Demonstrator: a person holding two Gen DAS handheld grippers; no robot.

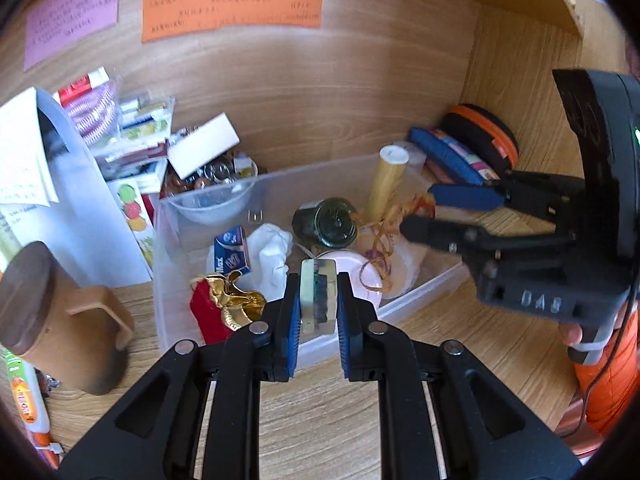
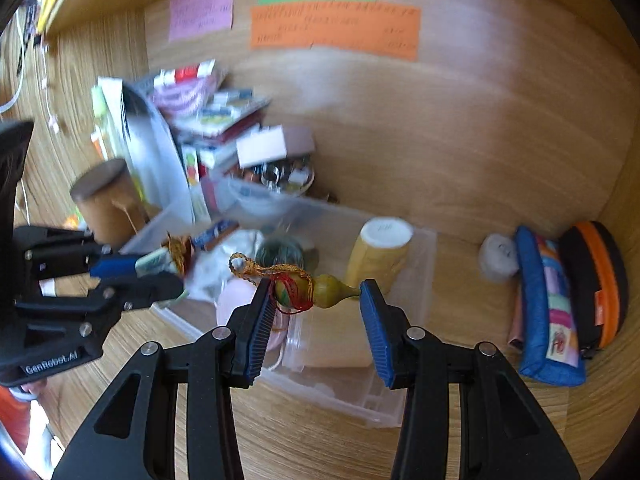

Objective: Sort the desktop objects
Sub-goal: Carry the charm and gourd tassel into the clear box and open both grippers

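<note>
My left gripper (image 1: 319,292) is shut on a small pale green block (image 1: 316,300) with a dark layer, held over the near wall of a clear plastic bin (image 1: 280,176). In the right wrist view, my right gripper (image 2: 317,286) is shut on a small yellow gourd charm (image 2: 330,292), gripped end to end, with its gold cord (image 2: 256,270) and red thread trailing left above the bin (image 2: 360,408). The right gripper (image 1: 420,208) also shows at the right of the left wrist view. The left gripper (image 2: 160,274) shows at the left of the right wrist view.
The bin holds a dark jar (image 1: 332,222), a yellow tube (image 1: 386,182), a tissue pack (image 1: 234,250), a white cloth (image 1: 272,256) and a gold-and-red ornament (image 1: 228,308). A lidded brown mug (image 1: 52,320) stands left. A blue pencil case (image 1: 448,156) and a black-orange case (image 1: 484,136) lie right.
</note>
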